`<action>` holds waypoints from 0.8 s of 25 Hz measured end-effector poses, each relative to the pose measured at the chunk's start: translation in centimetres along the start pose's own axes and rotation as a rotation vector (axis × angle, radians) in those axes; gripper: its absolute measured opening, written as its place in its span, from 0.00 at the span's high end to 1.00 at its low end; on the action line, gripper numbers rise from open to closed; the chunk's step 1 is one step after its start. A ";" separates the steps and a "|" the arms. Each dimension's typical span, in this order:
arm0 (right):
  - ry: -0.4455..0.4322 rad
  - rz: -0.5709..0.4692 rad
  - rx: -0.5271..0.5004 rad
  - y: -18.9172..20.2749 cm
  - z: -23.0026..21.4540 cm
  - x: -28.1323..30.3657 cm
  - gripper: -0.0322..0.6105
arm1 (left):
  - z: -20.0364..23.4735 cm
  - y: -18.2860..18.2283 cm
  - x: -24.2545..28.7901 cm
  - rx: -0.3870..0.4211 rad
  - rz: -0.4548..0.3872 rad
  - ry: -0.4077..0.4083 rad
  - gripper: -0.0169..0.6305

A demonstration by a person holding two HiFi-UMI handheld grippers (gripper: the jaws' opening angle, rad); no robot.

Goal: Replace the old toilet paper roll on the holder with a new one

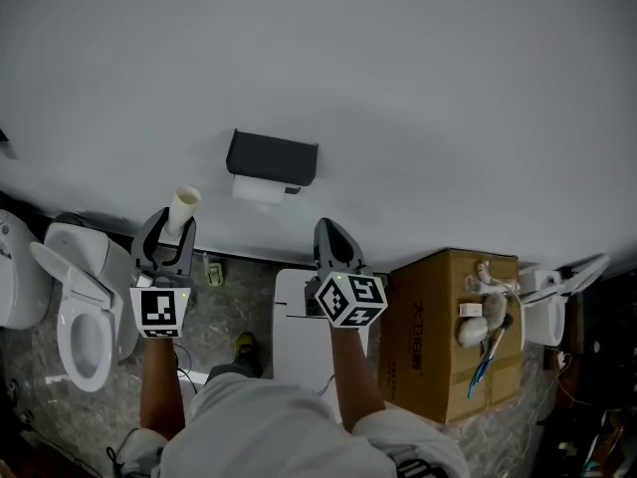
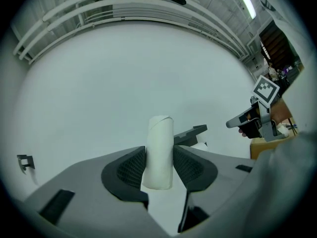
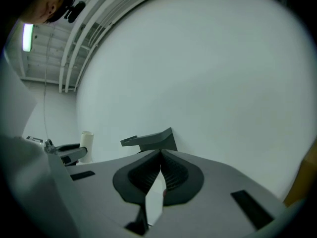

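Bare pale cardboard tube [image 2: 159,150] stood upright, clamped in left tool [image 1: 169,229], right tool [image 3: 160,155] pressed shut, empty, head view alone clearly showed white roll [image 1: 257,189] under black holder [image 1: 272,155].

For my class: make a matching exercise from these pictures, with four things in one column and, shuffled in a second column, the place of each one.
Things
1. cardboard tube
2. black holder
3. cardboard box
4. toilet

Places
A. on the floor, at the head view's left side
B. on the white wall
C. between the jaws of the left gripper
D. on the floor, to the right of the right gripper in the head view

Pairs: 1-C, 2-B, 3-D, 4-A
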State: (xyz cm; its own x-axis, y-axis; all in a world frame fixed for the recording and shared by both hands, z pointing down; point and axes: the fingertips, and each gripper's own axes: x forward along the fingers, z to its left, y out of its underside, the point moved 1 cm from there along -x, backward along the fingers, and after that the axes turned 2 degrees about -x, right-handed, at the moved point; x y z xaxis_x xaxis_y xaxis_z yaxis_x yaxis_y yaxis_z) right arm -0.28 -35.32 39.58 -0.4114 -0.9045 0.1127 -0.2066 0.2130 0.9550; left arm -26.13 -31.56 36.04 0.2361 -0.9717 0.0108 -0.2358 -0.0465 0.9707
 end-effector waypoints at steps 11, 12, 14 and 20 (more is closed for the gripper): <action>-0.007 -0.036 0.027 -2.1 -0.3 -4.1 0.94 | 0.0 -3.1 -3.2 -0.048 -0.041 -0.032 0.67; -0.010 -0.037 0.024 -2.3 -0.1 -4.3 0.94 | 0.0 -3.3 -3.6 -0.053 -0.045 -0.036 0.67; -0.015 -0.037 0.012 -2.5 0.2 -4.8 0.94 | 0.1 -3.5 -4.1 -0.064 -0.051 -0.043 0.67; -0.009 -0.039 0.019 -2.7 0.2 -5.4 0.94 | 0.0 -3.8 -4.5 -0.084 -0.057 -0.043 0.67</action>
State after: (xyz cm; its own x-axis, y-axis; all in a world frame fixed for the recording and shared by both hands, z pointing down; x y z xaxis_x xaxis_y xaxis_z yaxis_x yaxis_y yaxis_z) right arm 2.33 -31.00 36.33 -0.4108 -0.9088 0.0725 -0.2395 0.1843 0.9532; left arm -26.31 -27.02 32.35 0.2061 -0.9770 -0.0538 -0.1428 -0.0844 0.9861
